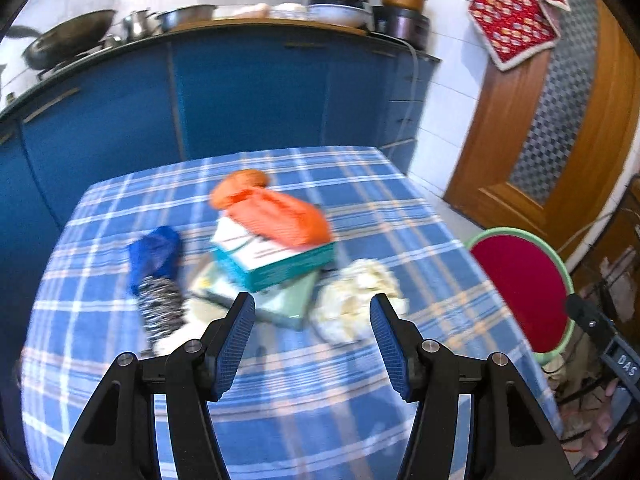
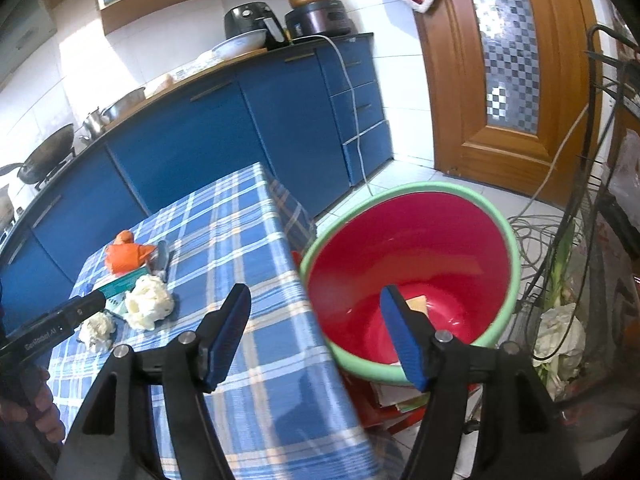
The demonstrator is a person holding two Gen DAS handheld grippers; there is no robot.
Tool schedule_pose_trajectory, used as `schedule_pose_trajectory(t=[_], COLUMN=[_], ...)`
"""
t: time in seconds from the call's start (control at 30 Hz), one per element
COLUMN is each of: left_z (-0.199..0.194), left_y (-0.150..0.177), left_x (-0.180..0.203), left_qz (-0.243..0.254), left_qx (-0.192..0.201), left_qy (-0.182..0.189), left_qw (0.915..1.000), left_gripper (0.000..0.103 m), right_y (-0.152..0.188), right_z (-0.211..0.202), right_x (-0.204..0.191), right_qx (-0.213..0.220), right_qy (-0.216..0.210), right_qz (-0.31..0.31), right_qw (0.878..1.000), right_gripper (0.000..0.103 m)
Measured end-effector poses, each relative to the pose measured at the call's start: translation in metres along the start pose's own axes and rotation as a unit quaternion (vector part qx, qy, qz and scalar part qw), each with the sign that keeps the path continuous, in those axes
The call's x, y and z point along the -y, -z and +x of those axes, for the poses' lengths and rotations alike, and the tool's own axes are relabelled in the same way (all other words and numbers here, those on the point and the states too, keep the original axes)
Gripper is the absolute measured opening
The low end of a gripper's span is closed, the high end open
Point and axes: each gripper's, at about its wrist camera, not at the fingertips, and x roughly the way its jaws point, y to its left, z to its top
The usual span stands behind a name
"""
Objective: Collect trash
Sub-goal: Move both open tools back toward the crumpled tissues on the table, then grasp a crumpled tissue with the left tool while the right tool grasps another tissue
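Trash lies on the blue checked tablecloth [image 1: 360,216]: an orange plastic bag [image 1: 272,212] on a teal and white box [image 1: 272,260], a blue wrapper [image 1: 154,256], a crumpled white tissue [image 1: 356,300], and flat packaging [image 1: 280,304] under the box. My left gripper [image 1: 312,336] is open and empty, just short of the pile. My right gripper [image 2: 314,332] is open and empty, above the table's right edge beside the red basin [image 2: 408,240] with a green rim. A yellowish scrap [image 2: 416,304] lies in the basin. The pile also shows in the right wrist view: tissue [image 2: 148,306], orange bag [image 2: 126,256].
Blue kitchen cabinets [image 1: 248,88] stand behind the table, with pans and appliances on top. A wooden door [image 2: 500,80] is at the right. A wire rack [image 2: 592,260] with cables and bags stands right of the basin. The left gripper's body [image 2: 52,328] reaches in at the left.
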Motion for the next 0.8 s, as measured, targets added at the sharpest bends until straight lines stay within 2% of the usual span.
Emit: schedule_pose_trajectory(t=[0.27, 0.47, 0.6, 0.8], left_z=[0.011, 0.024, 0.034, 0.043], left_y=[0.012, 0.021, 0.027, 0.031], left_x=[-0.044, -0.056, -0.058, -0.066], left_qz=[-0.034, -0.04, -0.027, -0.04], left_qx=[-0.016, -0.032, -0.033, -0.039], left_qy=[-0.032, -0.046, -0.069, -0.07], left_qw=[0.9988, 0.9976, 0.9967, 0.996], left_gripper=[0.062, 0.061, 0.062, 0.061], right_y=[0.004, 0.004, 0.005, 0.007], right_z=[0.009, 0.019, 0.025, 0.037], right_x=[-0.025, -0.044, -0.059, -0.081], right_qx=[-0.013, -0.026, -0.031, -0.045], right_qy=[-0.014, -0.029, -0.035, -0.047], right_qz=[-0.02, -0.032, -0.047, -0.067], right_qw=[1.0, 0.999, 0.998, 0.996], right_gripper=[0.072, 0.072, 0.073, 0.073])
